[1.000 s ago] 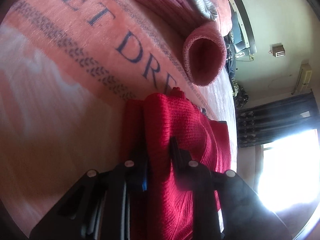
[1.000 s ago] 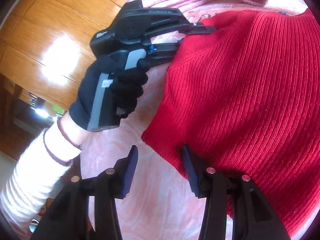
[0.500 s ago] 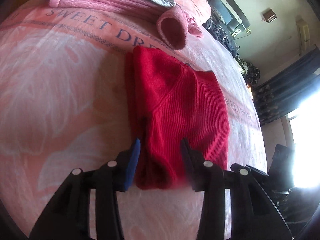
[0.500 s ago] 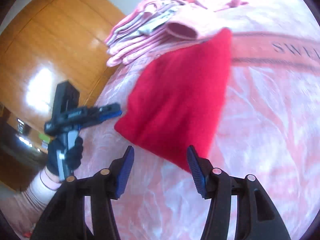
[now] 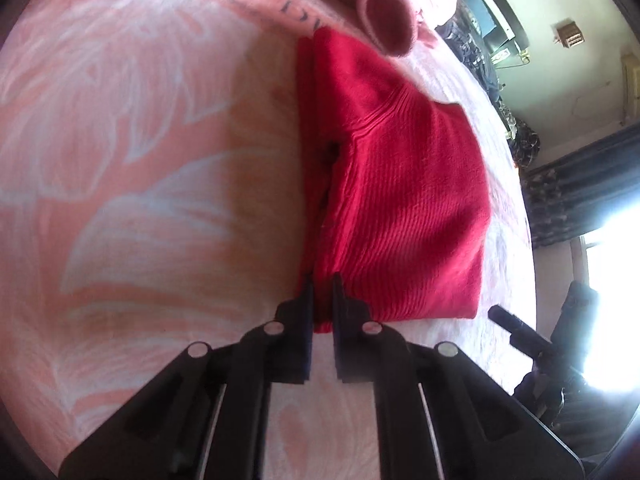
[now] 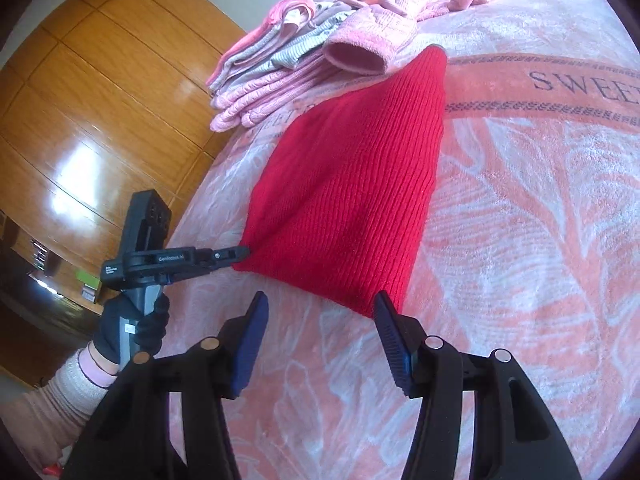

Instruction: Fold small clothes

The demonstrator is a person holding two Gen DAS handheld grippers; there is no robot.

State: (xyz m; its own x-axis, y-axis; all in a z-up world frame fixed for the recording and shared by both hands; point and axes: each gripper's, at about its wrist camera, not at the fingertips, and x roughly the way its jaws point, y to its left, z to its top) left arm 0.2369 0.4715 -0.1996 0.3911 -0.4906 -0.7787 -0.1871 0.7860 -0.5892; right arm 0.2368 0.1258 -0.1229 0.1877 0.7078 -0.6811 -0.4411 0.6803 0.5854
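A red ribbed knit sweater (image 5: 400,184) (image 6: 352,200) lies folded into a long rectangle on the pink bedspread. My left gripper (image 5: 321,280) is shut on the near left corner of the sweater, a fold of red cloth pinched between its fingers. In the right wrist view the left gripper (image 6: 236,254) shows from the side, held by a black-gloved hand (image 6: 132,328), its tip at the sweater's corner. My right gripper (image 6: 320,308) stands open just in front of the sweater's near right corner, with nothing between its blue pads.
A stack of folded pink and grey clothes (image 6: 280,60) lies beyond the sweater, a rolled pink fleece (image 5: 388,12) beside its far end. The bedspread (image 6: 540,220) carries printed lettering. A wooden wardrobe (image 6: 80,100) stands left of the bed; a bright window (image 5: 612,260) is at right.
My left gripper came forward and shut on the sweater's near corner; half a second ago it was open. The right gripper has drawn back from the cloth and stays open.
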